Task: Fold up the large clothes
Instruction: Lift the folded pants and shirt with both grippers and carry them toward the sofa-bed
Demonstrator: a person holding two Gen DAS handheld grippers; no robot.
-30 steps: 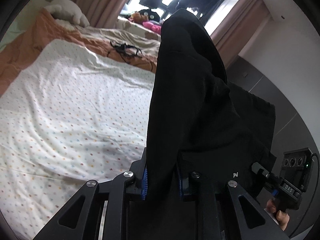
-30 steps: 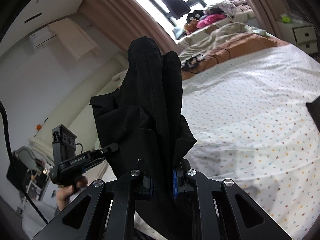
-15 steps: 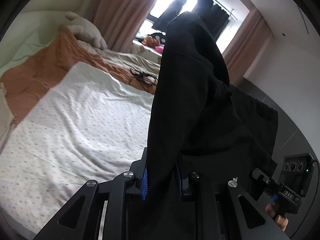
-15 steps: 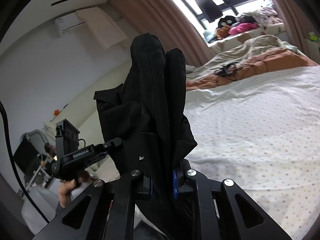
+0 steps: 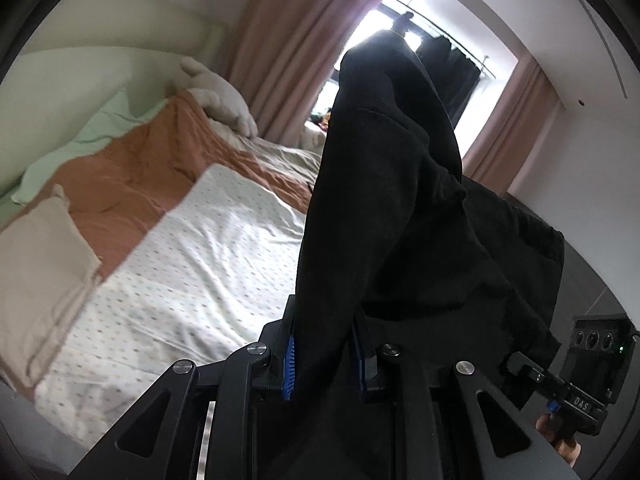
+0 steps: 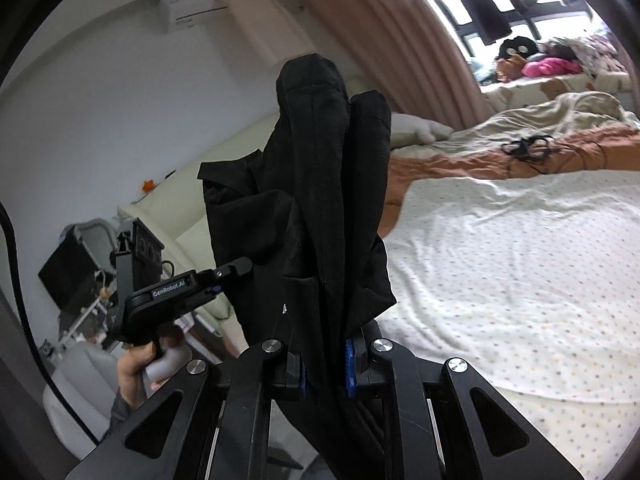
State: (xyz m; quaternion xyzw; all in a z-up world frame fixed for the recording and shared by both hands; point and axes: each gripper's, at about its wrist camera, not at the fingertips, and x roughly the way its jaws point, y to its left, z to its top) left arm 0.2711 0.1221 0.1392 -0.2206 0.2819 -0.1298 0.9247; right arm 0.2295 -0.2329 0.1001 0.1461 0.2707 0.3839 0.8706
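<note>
A large black garment (image 5: 384, 208) hangs in the air between both grippers, bunched and standing up past the fingers. My left gripper (image 5: 325, 356) is shut on a thick fold of it, blue pads pressing the cloth. My right gripper (image 6: 325, 364) is likewise shut on the black garment (image 6: 316, 200). Each gripper shows in the other's view: the right one (image 5: 576, 384) at the lower right of the left wrist view, the left one (image 6: 176, 292) at the left of the right wrist view, held by a hand (image 6: 136, 364). The fingertips are buried in cloth.
A bed with a dotted white sheet (image 5: 192, 264) (image 6: 500, 264) lies below and ahead. An orange blanket (image 5: 152, 168), a beige pillow (image 5: 36, 272) and a tangled black cable (image 6: 524, 148) lie on it. Pink curtains (image 5: 288, 40) and a bright window stand beyond.
Both grippers have risen and swung with the garment still held. The views now take in more wall, curtain and headboard and less of the sheet.
</note>
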